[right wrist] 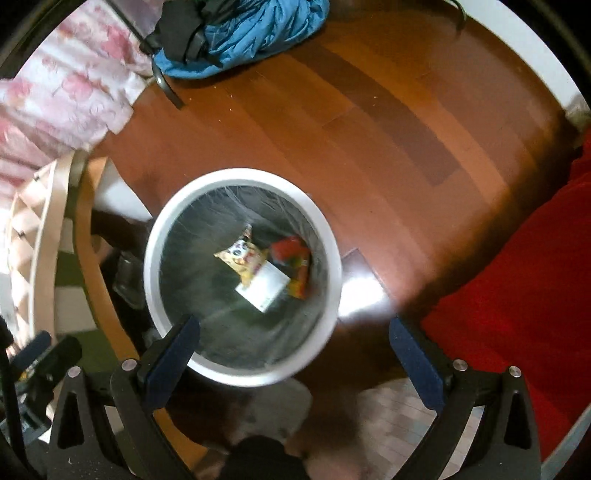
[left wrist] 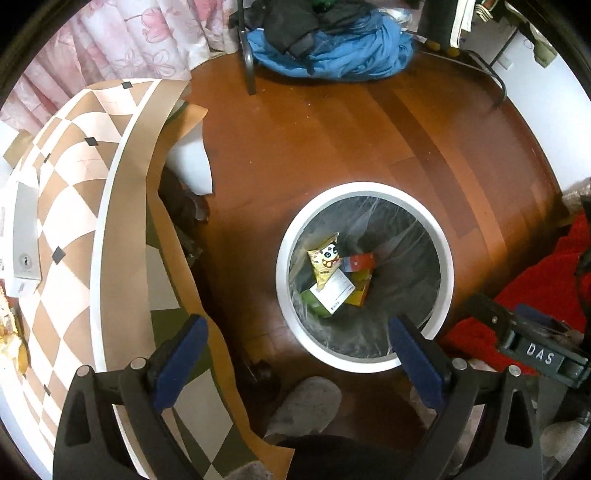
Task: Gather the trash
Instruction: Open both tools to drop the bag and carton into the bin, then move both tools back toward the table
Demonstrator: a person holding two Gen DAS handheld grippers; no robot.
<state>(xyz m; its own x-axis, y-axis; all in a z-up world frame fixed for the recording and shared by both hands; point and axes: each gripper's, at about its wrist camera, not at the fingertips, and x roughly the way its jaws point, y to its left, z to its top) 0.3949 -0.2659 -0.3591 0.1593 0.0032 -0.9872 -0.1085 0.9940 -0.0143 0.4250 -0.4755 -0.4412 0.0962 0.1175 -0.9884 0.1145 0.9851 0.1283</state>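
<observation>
A round white trash bin [left wrist: 284,258] with a clear liner stands on the wooden floor; it also shows in the right wrist view [right wrist: 334,258]. Inside lie a yellow panda snack bag [left wrist: 325,260], a white card [left wrist: 336,290] and a red and yellow carton [left wrist: 360,269]; the same items [right wrist: 258,275] appear blurred in the right wrist view. My left gripper [left wrist: 295,326] is open and empty above the bin's near rim. My right gripper [right wrist: 295,328] is open and empty above the bin. The right gripper's body [left wrist: 532,343] shows at the right of the left wrist view.
A round table with a brown and white checkered cloth [left wrist: 85,206] stands left of the bin, with boxes and snacks at its far left edge. A blue bag [left wrist: 332,51] lies on the floor behind. A red blanket [right wrist: 517,302] lies at the right. Pink curtains [left wrist: 122,33] hang at the back.
</observation>
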